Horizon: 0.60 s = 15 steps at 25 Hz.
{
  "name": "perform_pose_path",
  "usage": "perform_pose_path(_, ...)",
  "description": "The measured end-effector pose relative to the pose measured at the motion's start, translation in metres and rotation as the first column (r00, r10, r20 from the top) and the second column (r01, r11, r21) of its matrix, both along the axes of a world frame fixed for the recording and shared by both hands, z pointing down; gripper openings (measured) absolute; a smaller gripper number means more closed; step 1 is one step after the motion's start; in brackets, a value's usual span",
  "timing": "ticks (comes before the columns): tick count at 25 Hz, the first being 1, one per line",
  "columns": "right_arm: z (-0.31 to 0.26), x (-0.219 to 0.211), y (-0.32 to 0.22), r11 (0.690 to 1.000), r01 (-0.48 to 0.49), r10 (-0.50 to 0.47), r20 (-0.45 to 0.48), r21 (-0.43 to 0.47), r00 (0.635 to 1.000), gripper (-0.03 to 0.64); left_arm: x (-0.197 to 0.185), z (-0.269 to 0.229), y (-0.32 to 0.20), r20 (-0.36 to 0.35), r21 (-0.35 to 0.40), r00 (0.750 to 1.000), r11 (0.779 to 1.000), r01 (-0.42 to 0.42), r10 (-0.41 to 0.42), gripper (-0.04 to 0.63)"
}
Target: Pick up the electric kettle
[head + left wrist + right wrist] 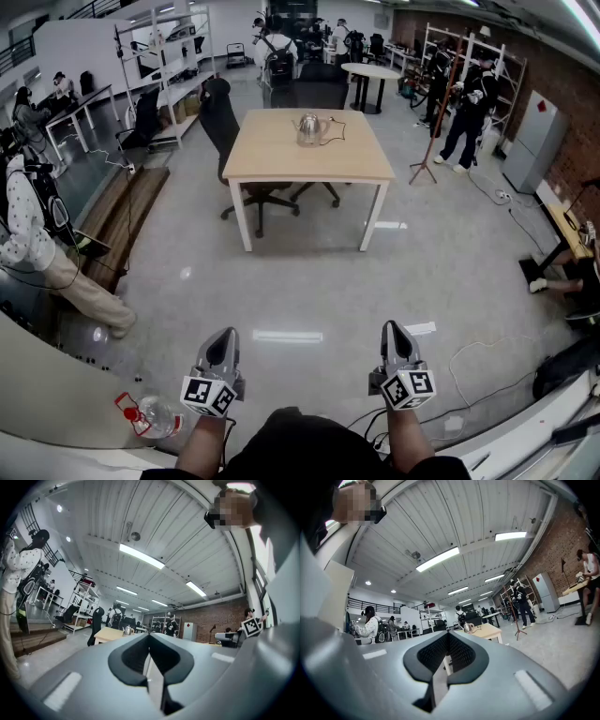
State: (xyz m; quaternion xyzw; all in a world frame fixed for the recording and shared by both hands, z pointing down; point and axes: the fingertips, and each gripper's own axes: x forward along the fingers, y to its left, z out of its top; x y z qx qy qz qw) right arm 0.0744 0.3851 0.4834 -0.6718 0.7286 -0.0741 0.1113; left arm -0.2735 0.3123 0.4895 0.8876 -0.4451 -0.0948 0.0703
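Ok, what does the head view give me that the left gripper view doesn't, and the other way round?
Only the head view: both grippers seen from above, left gripper and right gripper, well short of the table, plus a plastic bottle at lower left. Only the left gripper view: its jaws shut together with nothing between them, and the ceiling lights. Both: the electric kettle standing on the wooden table, with a black chair beside it.

Table (281, 157) w/ blk chair (217, 114) — bottle (156, 416) btm-left
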Motion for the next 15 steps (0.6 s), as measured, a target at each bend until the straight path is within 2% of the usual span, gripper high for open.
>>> perform_pose_path(7,0.000,-0.007,-0.002,1.000,0.005,-0.004,0.004,-0.010,1.000,0.000,-0.004,-0.014,-0.001,-0.004,0.037,1.000,0.999,-0.014,0.014,0.000)
perform_pose_path(15,0.011,-0.008,0.002,0.999,-0.005,0.007,0.033,-0.047,0.999,0.002,-0.007,-0.003,-0.001,-0.024,-0.007,1.000,1.000,-0.011,0.011,0.000)
